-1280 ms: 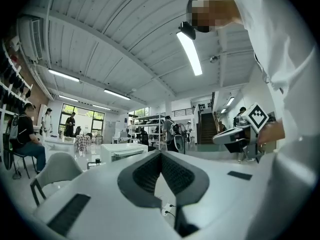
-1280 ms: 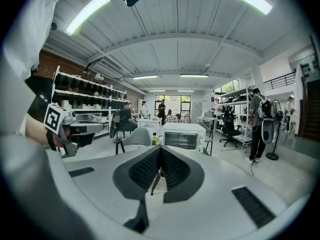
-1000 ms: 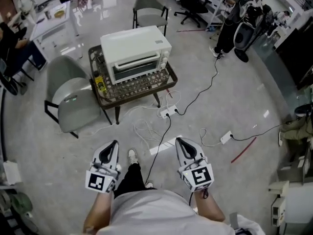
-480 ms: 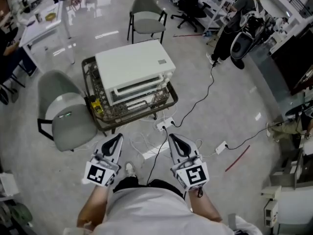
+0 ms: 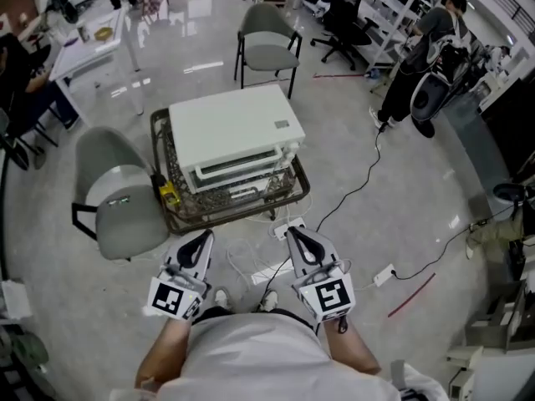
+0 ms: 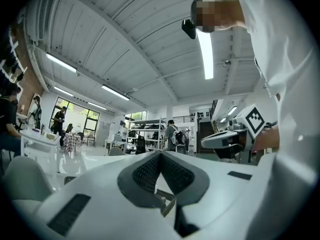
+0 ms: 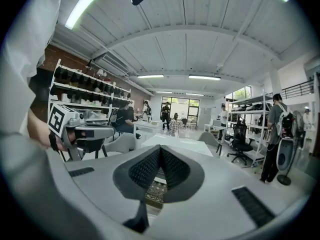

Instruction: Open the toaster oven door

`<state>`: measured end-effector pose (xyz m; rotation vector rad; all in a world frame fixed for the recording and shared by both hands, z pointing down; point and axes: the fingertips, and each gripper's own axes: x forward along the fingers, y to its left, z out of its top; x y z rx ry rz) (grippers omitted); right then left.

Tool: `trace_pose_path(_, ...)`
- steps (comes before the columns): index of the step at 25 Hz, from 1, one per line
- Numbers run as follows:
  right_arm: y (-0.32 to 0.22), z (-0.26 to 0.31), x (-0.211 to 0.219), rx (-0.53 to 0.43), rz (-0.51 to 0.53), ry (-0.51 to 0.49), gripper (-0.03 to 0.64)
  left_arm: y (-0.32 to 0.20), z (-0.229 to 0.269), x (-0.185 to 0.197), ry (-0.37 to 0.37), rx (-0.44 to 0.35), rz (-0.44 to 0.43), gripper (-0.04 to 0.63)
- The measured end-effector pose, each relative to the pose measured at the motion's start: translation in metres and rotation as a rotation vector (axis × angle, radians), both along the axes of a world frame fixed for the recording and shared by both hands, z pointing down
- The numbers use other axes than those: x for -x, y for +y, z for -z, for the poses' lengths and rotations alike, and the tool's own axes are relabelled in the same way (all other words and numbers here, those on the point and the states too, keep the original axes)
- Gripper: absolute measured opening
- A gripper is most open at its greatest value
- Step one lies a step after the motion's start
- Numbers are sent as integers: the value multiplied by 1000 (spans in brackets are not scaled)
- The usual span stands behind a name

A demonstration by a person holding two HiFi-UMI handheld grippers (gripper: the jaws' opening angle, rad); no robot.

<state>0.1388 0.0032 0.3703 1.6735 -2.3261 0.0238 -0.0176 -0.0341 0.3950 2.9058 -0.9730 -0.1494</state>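
Note:
A white toaster oven stands on a low dark table, and its glass door faces me, closed. Both grippers hang side by side in front of the table, short of its near edge and apart from the oven. In the head view my left gripper and right gripper point toward the oven. Each is shut with nothing between its pads. In the left gripper view the left gripper shows its pads meeting. In the right gripper view the right gripper is the same, and the oven's white top lies just beyond.
A grey chair stands left of the table, another chair behind it. A power strip and loose cables lie on the floor by the table's near side. A person stands far right. A yellow object sits on the table.
Both grippers have advanced toward the table together, and the oven now sits closer and larger in the head view. Their jaws stay shut.

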Motion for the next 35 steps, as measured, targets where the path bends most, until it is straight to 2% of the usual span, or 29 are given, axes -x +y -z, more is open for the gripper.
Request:
trace_pose_path(8,-24,-4,-10,-10,121,75,23,-3,6,-17,-31,-30,67,15)
trace_pose_path(11,-34,-12,-7,5,163,110,23,-3,2,-16,-41,-14,81,15)
trace_pose_path(21,-100,-40,7,24,241,346,26,-10,-3,3,-38,-16,80,15)
trace_pose_path(26,-121,-55,26,52,293,436,27,-5,-21,20,-25,38,97,15)
trace_pose_path(29,-132,-72,31,93,323,516,74,-6,-28,32,-28,58,110,15)
trace_pose_path(32,-140,-87,35,114,355,625,83,-8,-30,43,-26,63,128,15)
trace_pose_path(35,-152,-100,41,131,383,684,98,-12,-30,53,-21,67,146,15)
